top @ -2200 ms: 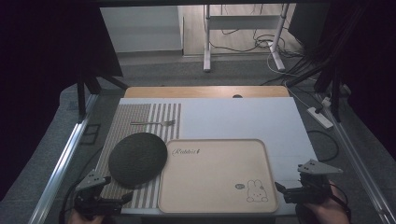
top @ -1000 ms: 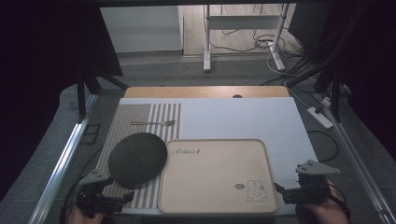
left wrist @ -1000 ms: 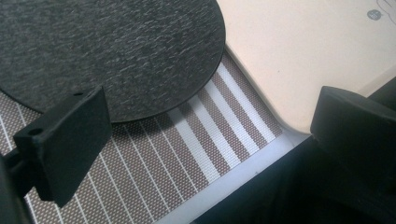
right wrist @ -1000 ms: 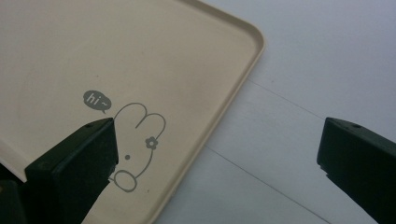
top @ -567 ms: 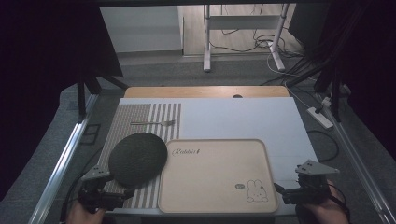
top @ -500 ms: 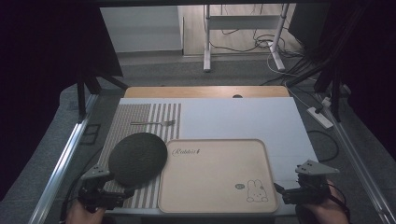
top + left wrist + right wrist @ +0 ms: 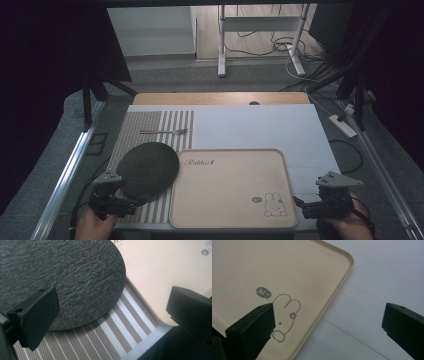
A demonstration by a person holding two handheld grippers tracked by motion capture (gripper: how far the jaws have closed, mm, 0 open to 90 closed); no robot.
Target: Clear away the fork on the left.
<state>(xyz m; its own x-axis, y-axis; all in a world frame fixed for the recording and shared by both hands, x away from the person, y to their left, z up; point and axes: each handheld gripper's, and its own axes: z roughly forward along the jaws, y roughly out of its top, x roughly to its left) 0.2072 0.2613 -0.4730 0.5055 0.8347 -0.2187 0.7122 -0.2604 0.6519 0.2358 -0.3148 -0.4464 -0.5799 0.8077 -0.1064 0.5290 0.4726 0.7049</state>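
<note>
Two claws, my left claw (image 7: 131,202) and right claw (image 7: 299,206), gape empty; nothing gripped, dark plate (image 7: 148,168) and tray (image 7: 231,187) just ahead.

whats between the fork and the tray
Nothing stands there. In the high view the fork lies on the striped mat, and bare mat runs from it to the tray's far rim. The dark round plate sits off to the left.
</note>
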